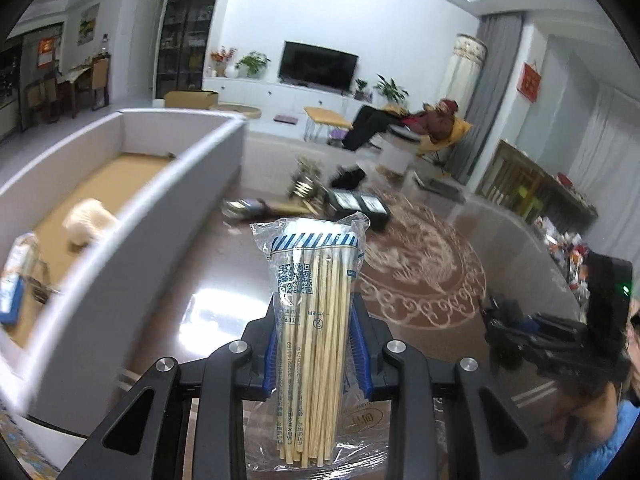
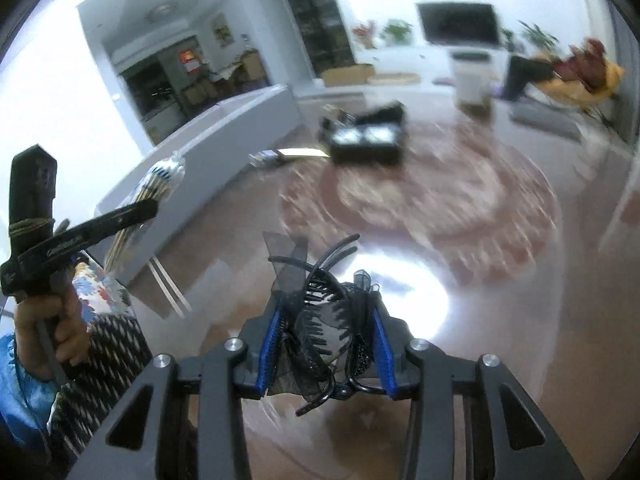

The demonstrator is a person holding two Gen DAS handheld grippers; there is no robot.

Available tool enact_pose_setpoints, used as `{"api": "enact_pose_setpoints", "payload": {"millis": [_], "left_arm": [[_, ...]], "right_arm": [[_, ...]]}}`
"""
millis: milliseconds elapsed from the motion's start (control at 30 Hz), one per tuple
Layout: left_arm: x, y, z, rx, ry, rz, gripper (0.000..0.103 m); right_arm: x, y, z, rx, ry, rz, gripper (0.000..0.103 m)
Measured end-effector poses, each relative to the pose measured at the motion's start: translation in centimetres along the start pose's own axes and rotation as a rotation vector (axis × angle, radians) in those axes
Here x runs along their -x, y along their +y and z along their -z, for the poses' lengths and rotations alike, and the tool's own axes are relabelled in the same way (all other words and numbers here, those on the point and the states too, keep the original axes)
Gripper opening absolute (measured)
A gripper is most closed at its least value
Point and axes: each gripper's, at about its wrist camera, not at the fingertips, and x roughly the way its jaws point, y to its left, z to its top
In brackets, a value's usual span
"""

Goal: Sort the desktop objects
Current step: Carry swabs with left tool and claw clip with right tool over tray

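Note:
My left gripper (image 1: 316, 344) is shut on a clear plastic pack of bamboo chopsticks (image 1: 312, 320) and holds it upright above the glossy brown table (image 1: 420, 280), just right of the grey storage box (image 1: 132, 264). My right gripper (image 2: 326, 340) is shut on a black hair claw clip with black mesh ribbon (image 2: 320, 312), held above the table. In the right wrist view the left gripper (image 2: 80, 236) with the chopstick pack (image 2: 156, 184) shows at the left beside the grey box (image 2: 224, 136).
The grey box holds a white fluffy item (image 1: 90, 220) and a blue packet (image 1: 10, 296). A black tray (image 1: 358, 206), a pile of utensils (image 1: 306, 184) and a small packet (image 1: 248, 208) lie at the table's far side. The right gripper (image 1: 560, 332) is at the right.

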Motion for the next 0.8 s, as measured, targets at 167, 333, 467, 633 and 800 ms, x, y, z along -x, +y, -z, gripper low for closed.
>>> {"api": "enact_pose_setpoints", "payload": {"millis": [167,333,467,633,800], "left_arm": [[4.6,8.1,-4.3,0.115,-0.054,-0.084,0.030],[6.0,16.7,-8.4,0.185,-0.035,-0.247,0.030],[4.0,22.2,-9.6,0.277,0.030,-0.311,0.030],[-0.3,24.9,-9.3,0.286,0.134,-0.333,0.030],[-4.6,26.4,-8.5,0.294,0.302,-0.385,0.062]], "right_arm": [[-2.9,7.7,-7.9,0.171,-0.046,-0.147,0.041],[-8.1,17.0,-16.2,0.283,-0.063,-0.283,0.041],[-15.1,22.1,-20.8,0.348,-0.023,-0.263,0.041],[-24.5,25.0,-22.2,0.343,0.102,-0.191,0.043],[-30.3,25.0,-21.4,0.320,0.261,-0.081,0.095]]}}
